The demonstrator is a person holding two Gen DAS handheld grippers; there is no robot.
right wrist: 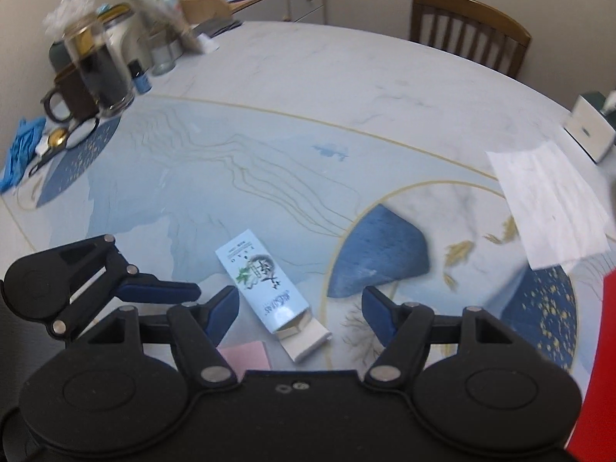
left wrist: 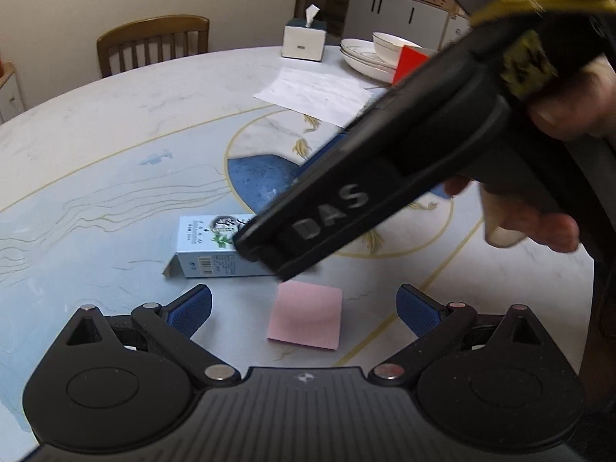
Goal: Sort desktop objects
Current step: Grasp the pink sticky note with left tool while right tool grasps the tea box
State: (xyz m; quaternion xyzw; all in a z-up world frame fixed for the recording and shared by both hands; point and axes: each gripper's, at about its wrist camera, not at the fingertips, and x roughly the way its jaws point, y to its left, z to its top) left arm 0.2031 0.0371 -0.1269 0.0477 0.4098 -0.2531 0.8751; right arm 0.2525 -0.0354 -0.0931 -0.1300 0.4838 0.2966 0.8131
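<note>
A light-blue carton (left wrist: pixel 210 248) lies flat on the table with one end flap open; it also shows in the right wrist view (right wrist: pixel 265 288). A pink sticky-note pad (left wrist: pixel 306 315) lies beside it, nearer me, and its corner shows in the right wrist view (right wrist: pixel 246 354). My left gripper (left wrist: pixel 304 308) is open, low over the pad. My right gripper (right wrist: pixel 300 310) is open above the carton's open end. The right gripper's black body (left wrist: pixel 385 177) crosses the left wrist view and hides part of the carton.
A sheet of paper (left wrist: pixel 315 92), tissue box (left wrist: pixel 304 40), stacked white bowls (left wrist: pixel 373 57) and a red item (left wrist: pixel 410 63) sit at the far side. Mug (right wrist: pixel 71 94), glass jar (right wrist: pixel 100 65), small blue bottle (right wrist: pixel 140 77) and blue cloth (right wrist: pixel 19 154) crowd the other edge. A chair (left wrist: pixel 154 42) stands behind.
</note>
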